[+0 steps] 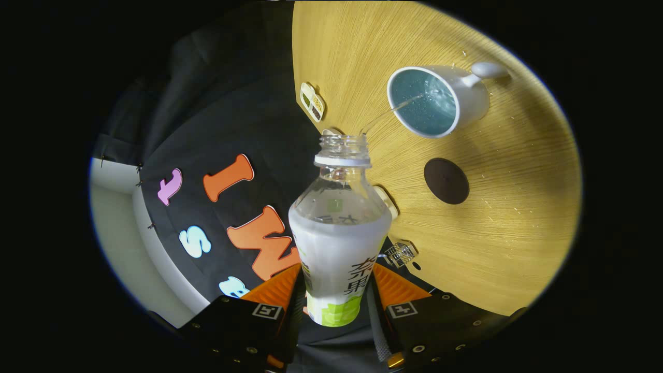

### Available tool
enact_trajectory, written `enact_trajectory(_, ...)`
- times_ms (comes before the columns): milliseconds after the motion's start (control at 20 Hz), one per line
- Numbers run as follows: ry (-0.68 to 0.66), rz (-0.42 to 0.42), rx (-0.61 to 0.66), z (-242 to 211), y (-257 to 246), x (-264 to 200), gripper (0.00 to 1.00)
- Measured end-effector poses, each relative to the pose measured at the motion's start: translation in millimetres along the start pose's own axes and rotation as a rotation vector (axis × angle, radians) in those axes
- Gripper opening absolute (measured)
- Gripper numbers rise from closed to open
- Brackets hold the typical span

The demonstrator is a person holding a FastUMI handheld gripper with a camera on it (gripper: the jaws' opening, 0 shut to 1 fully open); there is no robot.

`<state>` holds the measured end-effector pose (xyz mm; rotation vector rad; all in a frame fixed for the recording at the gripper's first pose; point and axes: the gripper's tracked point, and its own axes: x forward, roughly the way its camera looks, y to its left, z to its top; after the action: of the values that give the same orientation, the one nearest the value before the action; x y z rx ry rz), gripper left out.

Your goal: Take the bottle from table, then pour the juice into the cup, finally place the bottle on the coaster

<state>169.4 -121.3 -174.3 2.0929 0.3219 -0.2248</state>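
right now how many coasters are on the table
1: the dark round coaster lies on the wooden table, beside the white cup, beyond the bottle held in the jaws. Others may be hidden.

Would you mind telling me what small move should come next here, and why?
Probably hold the tilt a little longer. The gripper is shut on the uncapped bottle, a thin stream runs from its mouth into the white cup, and liquid remains in the bottle. The dark coaster beside the cup waits for the bottle afterwards.
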Motion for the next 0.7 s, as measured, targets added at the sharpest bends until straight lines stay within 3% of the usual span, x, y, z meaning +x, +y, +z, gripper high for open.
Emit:
enact_trajectory(200,-0.01,-0.008,-0.006,4.9,0.3,-2.3,0.59)
enact_trajectory(400,-0.015,0.022,-0.092,7.1,6.2,-0.3,0.59)
enact_trajectory(550,-0.033,0.037,-0.299,6.8,8.3,4.7,0.59)
enact_trajectory(700,-0.051,-0.019,-0.569,7.5,6.6,12.0,0.59)
